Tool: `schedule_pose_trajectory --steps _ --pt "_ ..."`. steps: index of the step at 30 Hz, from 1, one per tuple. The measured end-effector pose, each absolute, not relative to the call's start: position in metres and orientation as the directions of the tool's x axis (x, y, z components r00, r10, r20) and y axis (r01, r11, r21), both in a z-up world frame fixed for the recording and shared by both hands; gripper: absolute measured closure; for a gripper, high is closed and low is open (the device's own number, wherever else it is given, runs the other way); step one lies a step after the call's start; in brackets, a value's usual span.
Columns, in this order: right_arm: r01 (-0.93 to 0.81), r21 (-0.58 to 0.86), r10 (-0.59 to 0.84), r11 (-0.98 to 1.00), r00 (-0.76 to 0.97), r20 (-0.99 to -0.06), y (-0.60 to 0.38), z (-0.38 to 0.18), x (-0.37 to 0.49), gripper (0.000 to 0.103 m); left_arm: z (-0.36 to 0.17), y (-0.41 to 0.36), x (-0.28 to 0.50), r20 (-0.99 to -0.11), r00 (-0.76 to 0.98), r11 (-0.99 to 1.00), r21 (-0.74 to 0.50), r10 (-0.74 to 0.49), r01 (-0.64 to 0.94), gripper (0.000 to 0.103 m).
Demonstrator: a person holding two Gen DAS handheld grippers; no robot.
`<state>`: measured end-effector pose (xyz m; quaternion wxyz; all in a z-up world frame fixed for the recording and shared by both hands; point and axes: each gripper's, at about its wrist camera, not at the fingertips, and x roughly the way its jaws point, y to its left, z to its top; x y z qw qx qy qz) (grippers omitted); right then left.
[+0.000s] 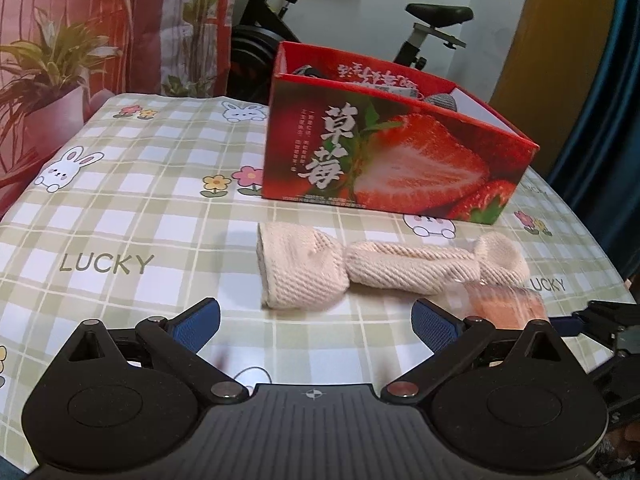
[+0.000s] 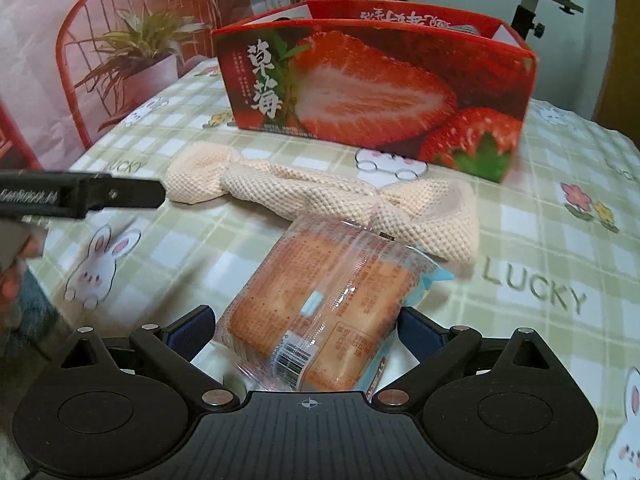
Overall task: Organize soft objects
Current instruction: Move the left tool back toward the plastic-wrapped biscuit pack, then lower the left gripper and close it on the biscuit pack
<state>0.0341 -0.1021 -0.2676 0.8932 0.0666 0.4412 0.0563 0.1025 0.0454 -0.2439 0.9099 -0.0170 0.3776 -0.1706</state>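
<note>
A pink knitted cloth (image 1: pixel 372 266), twisted in the middle, lies on the checked tablecloth in front of the red strawberry box (image 1: pixel 400 148); it also shows in the right wrist view (image 2: pixel 320 196) before the box (image 2: pixel 376 84). My left gripper (image 1: pixel 316 324) is open and empty just short of the cloth. My right gripper (image 2: pixel 306 330) is shut on a wrapped bread packet (image 2: pixel 320 308), held just above the table near the cloth. The packet shows blurred at the lower right of the left wrist view (image 1: pixel 504 304). The box holds some grey and dark items, mostly hidden.
A red chair (image 2: pixel 132 40) and a potted plant (image 1: pixel 48 76) stand beyond the table's left side. An exercise bike (image 1: pixel 420 28) stands behind the box. The table's right edge (image 1: pixel 592 240) curves close by a blue curtain.
</note>
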Motion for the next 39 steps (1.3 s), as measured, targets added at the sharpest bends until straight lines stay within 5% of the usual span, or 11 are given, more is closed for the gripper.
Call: schedule_pose_trajectory --steps 11,26,39 --pt "-0.053 0.176 0.169 0.983 0.639 -0.750 -0.088 -0.272 0.080 0.006 -0.244 0.053 0.113 -0.685 0.666 0.953 -0.171 -0.297 0.250 0.001" --pt "-0.108 0.075 0.129 0.991 0.712 -0.690 -0.085 -0.255 0.040 0.002 -0.240 0.038 0.112 -0.670 0.640 0.923 -0.213 -0.376 0.320 0.010" --pt "-0.103 0.059 0.115 0.993 0.712 -0.692 -0.090 -0.268 0.033 0.014 -0.250 0.015 0.118 -0.678 0.556 0.868 -0.278 -0.480 0.411 0.024"
